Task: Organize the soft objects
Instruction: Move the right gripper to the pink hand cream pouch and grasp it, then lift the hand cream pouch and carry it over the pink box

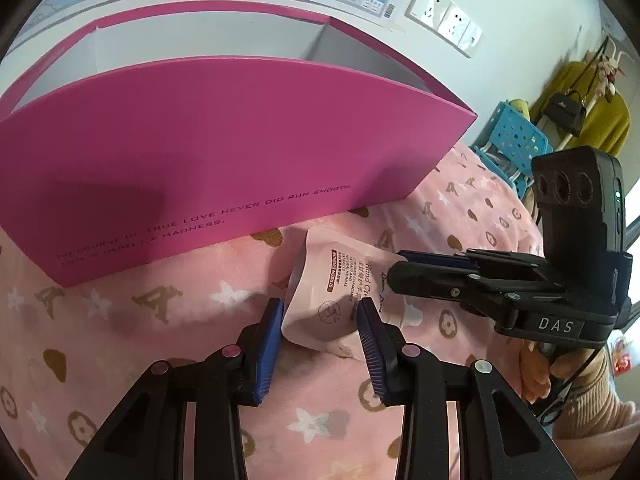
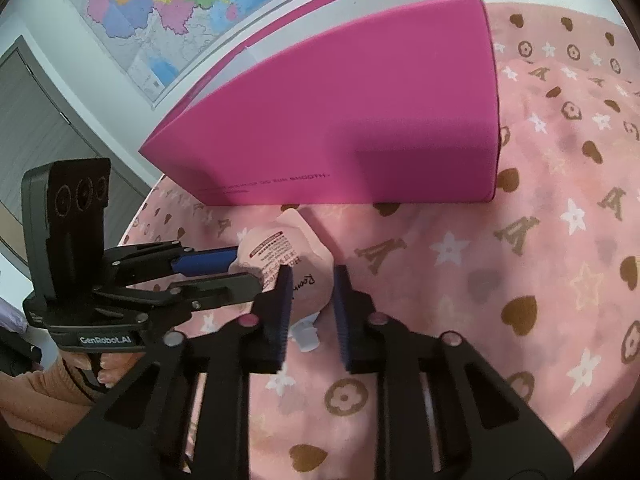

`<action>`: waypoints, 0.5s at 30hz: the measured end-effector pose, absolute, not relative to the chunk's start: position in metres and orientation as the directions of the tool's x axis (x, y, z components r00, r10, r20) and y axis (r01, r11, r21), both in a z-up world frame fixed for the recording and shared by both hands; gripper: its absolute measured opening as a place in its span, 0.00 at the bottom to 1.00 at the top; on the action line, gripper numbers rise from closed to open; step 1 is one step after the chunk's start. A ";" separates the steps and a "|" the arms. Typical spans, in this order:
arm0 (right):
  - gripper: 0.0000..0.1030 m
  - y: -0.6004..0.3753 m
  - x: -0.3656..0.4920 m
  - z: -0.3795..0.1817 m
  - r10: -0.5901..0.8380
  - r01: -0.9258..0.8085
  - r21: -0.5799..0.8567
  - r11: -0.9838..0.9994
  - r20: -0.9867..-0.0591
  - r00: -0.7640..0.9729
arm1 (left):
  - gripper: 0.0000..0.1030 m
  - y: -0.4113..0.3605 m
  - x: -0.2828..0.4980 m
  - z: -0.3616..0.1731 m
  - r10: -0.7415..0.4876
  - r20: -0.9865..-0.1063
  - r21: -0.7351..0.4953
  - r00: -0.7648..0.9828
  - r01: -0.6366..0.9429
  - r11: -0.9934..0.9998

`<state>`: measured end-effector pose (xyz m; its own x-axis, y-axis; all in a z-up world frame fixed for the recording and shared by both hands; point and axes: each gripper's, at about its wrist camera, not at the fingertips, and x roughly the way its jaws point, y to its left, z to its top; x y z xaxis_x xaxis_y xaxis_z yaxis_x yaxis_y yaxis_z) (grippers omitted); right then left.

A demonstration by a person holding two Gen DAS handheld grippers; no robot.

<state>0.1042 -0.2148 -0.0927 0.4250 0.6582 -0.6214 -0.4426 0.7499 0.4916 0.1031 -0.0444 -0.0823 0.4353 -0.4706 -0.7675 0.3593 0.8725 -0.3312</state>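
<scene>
A pale pink hand cream tube (image 1: 336, 280) (image 2: 280, 248) lies just in front of the open magenta box (image 1: 240, 140) (image 2: 360, 100) on the bed. My left gripper (image 1: 319, 305) has its blue pads pressed on both sides of the tube's lower part. In the right wrist view the left gripper (image 2: 246, 268) reaches in from the left onto the tube. My right gripper (image 2: 313, 272) is shut on the tube near its white cap (image 2: 306, 336); in the left wrist view the right gripper (image 1: 398, 266) comes in from the right. The box's inside is hidden.
A pink blanket (image 1: 160, 320) (image 2: 520, 280) with brown hearts and white stars covers the bed. A map (image 2: 168, 0) and wall sockets (image 1: 444, 16) are behind the box. A blue stool (image 1: 516, 136) and a rack with a yellow garment (image 1: 600, 120) stand to the right. A hand (image 1: 536, 368) holds the right gripper.
</scene>
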 end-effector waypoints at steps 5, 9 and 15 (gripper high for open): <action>0.16 -0.217 0.097 -0.087 0.653 -0.449 0.478 0.755 -0.616 0.441 | 0.37 -0.046 0.100 -0.079 -0.480 -0.760 -0.346 0.438 0.352 0.870; 0.16 -0.220 0.093 -0.081 0.648 -0.460 0.461 0.759 -0.611 0.456 | 0.37 -0.048 0.098 -0.074 -0.486 -0.752 -0.352 0.446 0.352 0.867; 0.16 -0.226 0.085 -0.070 0.650 -0.474 0.451 0.757 -0.593 0.475 | 0.37 -0.050 0.090 -0.061 -0.491 -0.736 -0.342 0.467 0.369 0.864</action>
